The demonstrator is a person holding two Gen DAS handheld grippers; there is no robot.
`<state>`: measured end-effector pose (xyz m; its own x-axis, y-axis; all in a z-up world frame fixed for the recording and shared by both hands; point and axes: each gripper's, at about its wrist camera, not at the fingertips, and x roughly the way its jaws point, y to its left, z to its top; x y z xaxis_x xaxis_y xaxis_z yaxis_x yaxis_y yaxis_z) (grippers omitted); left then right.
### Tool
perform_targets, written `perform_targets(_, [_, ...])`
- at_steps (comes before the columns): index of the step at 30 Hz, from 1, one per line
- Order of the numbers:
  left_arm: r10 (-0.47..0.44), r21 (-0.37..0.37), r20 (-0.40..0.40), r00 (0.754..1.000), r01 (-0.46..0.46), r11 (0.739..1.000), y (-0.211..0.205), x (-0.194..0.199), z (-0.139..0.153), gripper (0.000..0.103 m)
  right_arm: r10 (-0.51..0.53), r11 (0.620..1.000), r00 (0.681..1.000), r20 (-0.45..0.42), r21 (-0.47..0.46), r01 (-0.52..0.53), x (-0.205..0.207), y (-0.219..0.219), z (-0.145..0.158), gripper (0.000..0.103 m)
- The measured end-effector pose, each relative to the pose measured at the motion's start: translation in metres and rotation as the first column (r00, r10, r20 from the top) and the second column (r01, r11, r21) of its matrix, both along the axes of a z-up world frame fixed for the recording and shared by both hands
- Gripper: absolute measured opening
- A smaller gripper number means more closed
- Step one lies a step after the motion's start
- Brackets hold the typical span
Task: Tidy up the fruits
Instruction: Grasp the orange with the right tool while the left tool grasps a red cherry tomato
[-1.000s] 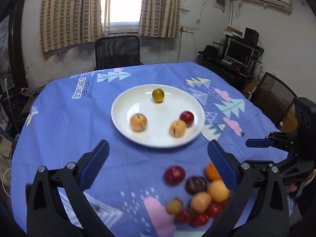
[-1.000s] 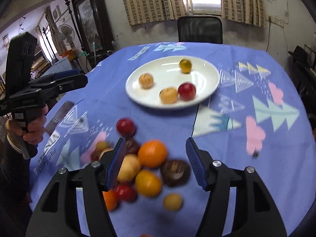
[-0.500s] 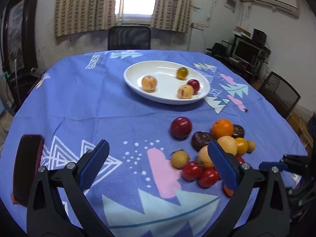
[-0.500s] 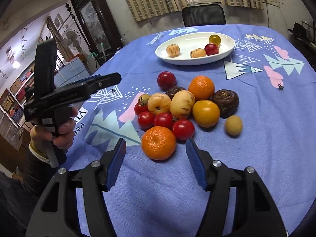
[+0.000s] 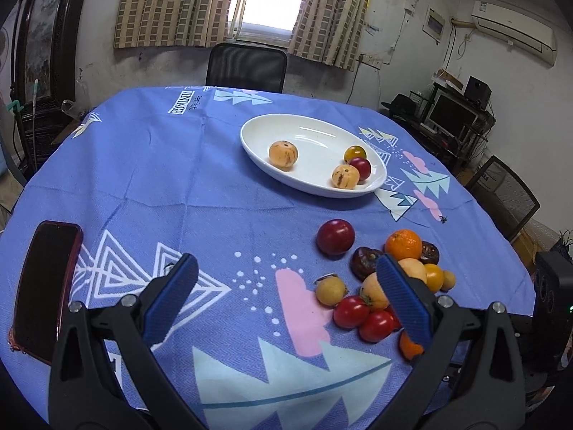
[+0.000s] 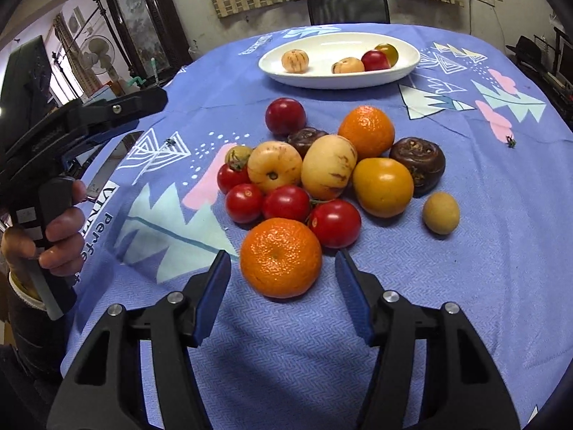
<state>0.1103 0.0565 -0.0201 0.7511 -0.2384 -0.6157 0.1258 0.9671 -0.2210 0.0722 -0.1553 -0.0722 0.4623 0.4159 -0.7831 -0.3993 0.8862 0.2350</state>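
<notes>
right gripper wide open just short of near orange, holding nothing, left gripper wide open, empty, plate with four fruits

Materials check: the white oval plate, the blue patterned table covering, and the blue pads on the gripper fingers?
White oval plate: probably glazed ceramic, though melamine is possible; it is glossy, with a window glint on the inside. Blue patterned table covering: woven cloth, matte, with a herringbone weave and fold creases visible. Blue pads on the right gripper's fingers: probably rubber or soft plastic, matte with fine ribbing.
</notes>
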Motion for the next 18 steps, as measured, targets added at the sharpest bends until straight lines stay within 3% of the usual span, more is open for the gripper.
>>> perform_targets(3, [0.003, 0.0, -0.01, 1.0, -0.003, 1.0, 0.0, 0.001, -0.001, 0.101, 0.006, 1.0, 1.0, -0.011, -0.001, -0.006, 0.002, 0.002, -0.004, 0.047])
perform_targets(7, [0.006, -0.01, -0.027, 1.0, -0.006, 1.0, 0.002, 0.001, -0.004, 0.101, 0.003, 1.0, 1.0, -0.005, -0.001, -0.003, 0.0, 0.002, -0.004, 0.046])
perform_targets(10, [-0.012, 0.004, -0.021, 1.0, 0.012, 1.0, 0.0, -0.002, -0.005, 0.101, 0.016, 0.998, 1.0, -0.019, 0.054, -0.015, -0.001, -0.007, -0.001, 0.045])
perform_targets(18, [-0.172, 0.125, -0.011, 0.985, 0.172, 0.977, -0.038, -0.014, -0.016, 0.1, -0.056, 0.979, 0.997, 0.053, 0.199, 0.044, 0.003, -0.052, 0.015, 0.045])
